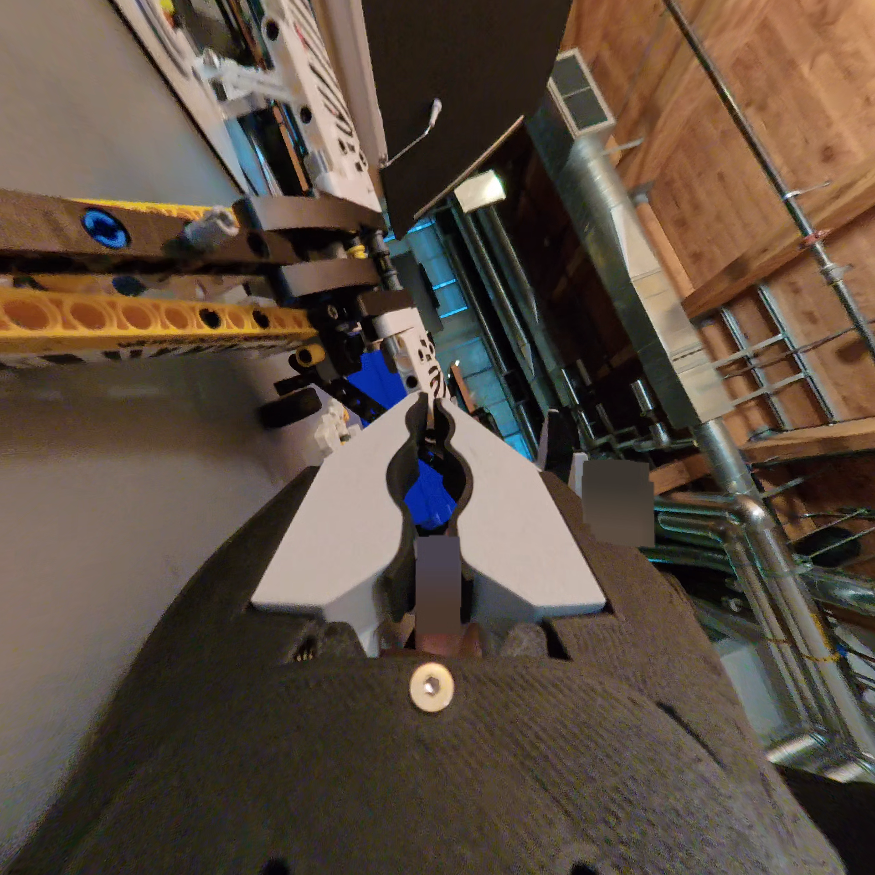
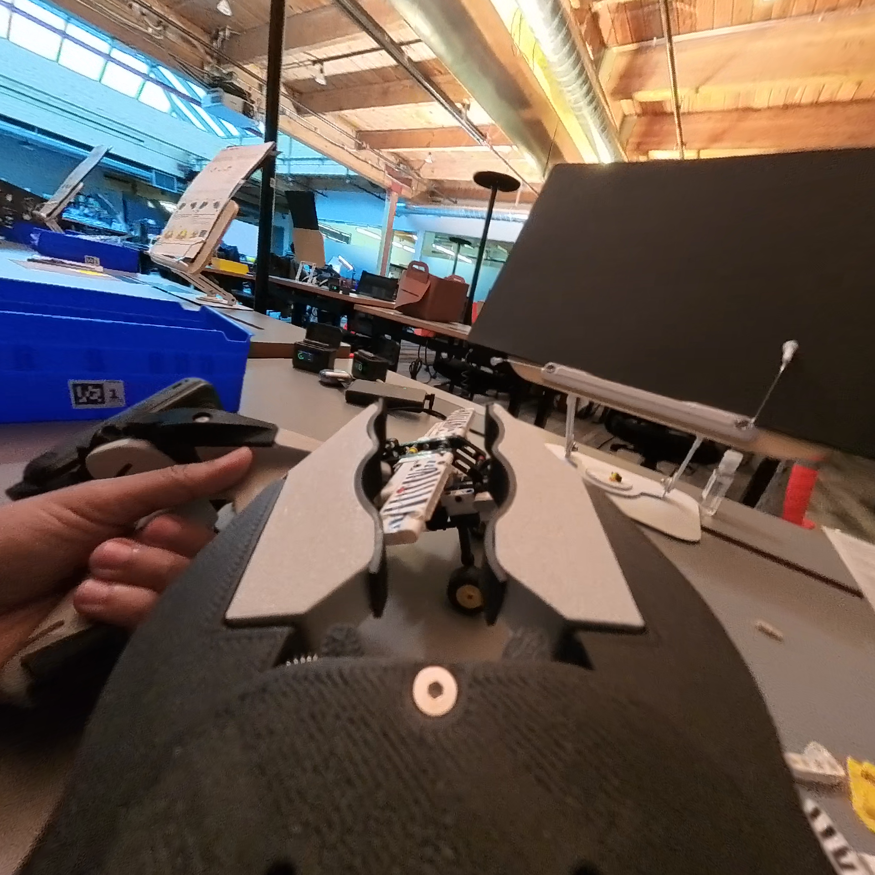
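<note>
A brick model [image 2: 416,492] with a black frame, a white striped panel and a small wheel [image 2: 466,592] with a yellow hub sits between the fingers of my right gripper [image 2: 433,412]. Both pads press on its frame. In the left wrist view the same model shows a long yellow holed beam [image 1: 156,317] and a white striped beam [image 1: 421,364]. My left gripper [image 1: 428,402] is shut, its tips right at the lower end of that white beam. A hand [image 2: 118,502] holds the left gripper's black body [image 2: 189,426] just left of the right gripper.
A blue bin [image 2: 94,341] stands at the left on the grey table [image 2: 284,402]. A black board [image 2: 686,284] leans on a white stand [image 2: 653,502] at the right. Small black chargers [image 2: 317,355] lie behind. Loose small pieces [image 2: 824,767] lie at the lower right. My hands' fingertips stand some 8 centimetres from each other.
</note>
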### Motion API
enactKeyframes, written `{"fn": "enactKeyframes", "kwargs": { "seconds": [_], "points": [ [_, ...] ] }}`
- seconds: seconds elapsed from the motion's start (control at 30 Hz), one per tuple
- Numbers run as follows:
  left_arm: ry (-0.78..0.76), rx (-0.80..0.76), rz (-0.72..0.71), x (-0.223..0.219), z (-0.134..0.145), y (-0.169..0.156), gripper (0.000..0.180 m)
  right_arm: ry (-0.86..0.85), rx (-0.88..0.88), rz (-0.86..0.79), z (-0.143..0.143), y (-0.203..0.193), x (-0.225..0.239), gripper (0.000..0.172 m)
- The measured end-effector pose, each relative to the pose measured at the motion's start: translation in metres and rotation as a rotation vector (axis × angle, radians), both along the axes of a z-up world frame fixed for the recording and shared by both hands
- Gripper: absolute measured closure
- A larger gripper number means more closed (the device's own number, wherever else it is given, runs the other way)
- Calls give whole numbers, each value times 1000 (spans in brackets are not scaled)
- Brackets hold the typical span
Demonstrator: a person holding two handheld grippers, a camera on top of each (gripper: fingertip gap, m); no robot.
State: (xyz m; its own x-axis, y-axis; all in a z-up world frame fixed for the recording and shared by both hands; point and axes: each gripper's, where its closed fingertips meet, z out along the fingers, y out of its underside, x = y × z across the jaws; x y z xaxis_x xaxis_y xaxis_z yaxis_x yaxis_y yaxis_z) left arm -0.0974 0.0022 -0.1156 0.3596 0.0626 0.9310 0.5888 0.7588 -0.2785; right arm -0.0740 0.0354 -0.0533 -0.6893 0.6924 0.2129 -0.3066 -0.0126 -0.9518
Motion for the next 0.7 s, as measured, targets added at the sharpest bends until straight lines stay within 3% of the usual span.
{"fn": "enactKeyframes", "kwargs": {
  "seconds": [0.1, 0.23, 0.7],
  "points": [
    [-7, 76, 3, -1, 2, -7, 151, -105, -47, -12, -3, 7, -12, 129],
    [-13, 89, -10, -2, 2, -6, 150, -211, -109, 29, -5, 11, -17, 127],
    [-22, 83, -85, 2, 1, 4, 144, -328, -7, 63, -22, 8, -10, 127]
  ]
}}
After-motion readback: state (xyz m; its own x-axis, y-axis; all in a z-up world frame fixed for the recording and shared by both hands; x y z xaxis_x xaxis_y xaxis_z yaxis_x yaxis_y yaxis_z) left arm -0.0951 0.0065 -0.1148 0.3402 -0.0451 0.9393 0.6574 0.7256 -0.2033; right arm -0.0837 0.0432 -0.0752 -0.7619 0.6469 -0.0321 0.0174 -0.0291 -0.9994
